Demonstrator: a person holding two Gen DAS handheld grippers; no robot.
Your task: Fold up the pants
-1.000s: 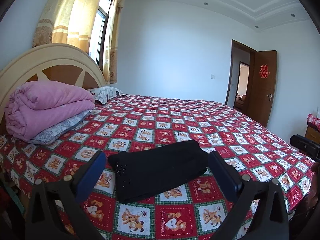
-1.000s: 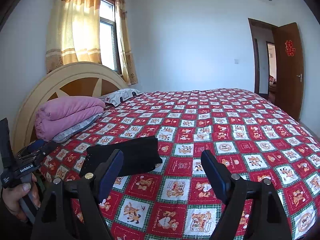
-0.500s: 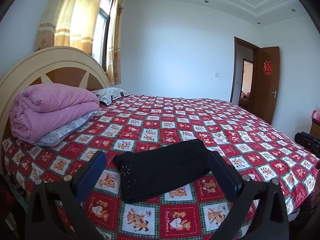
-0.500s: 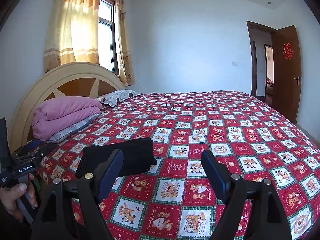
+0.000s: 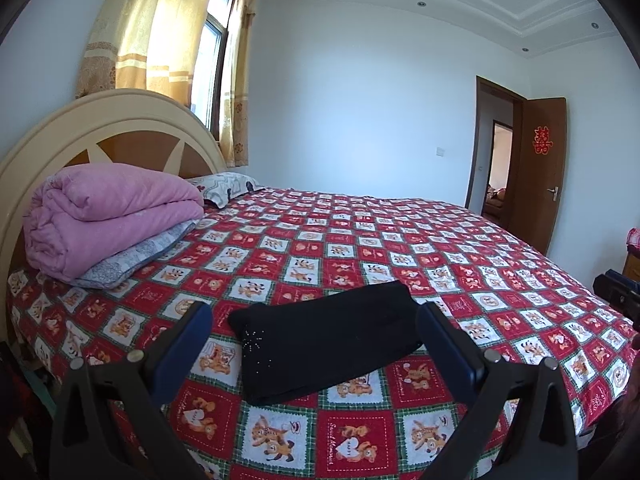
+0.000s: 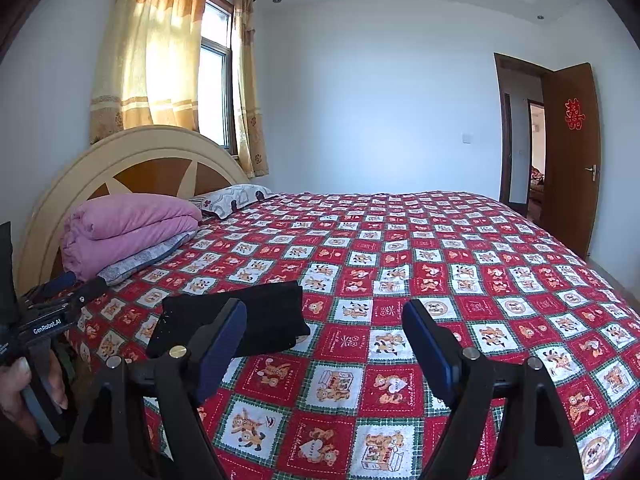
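Black pants [image 5: 324,340] lie folded into a compact rectangle on the red patterned bedspread [image 5: 400,248], near the bed's front edge and well apart from the pink blanket [image 5: 108,212] by the headboard. The folding looks finished, so the next move is probably just to pull away. The left gripper [image 5: 316,344] and right gripper [image 6: 324,336] hover wide open and empty, short of the pants.

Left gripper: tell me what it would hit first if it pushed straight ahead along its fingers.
Most likely the folded black pants, which lie on the bedspread framed between the open fingers of the left gripper. Depth is unclear; if its line runs above them, it would meet the bedspread beyond.
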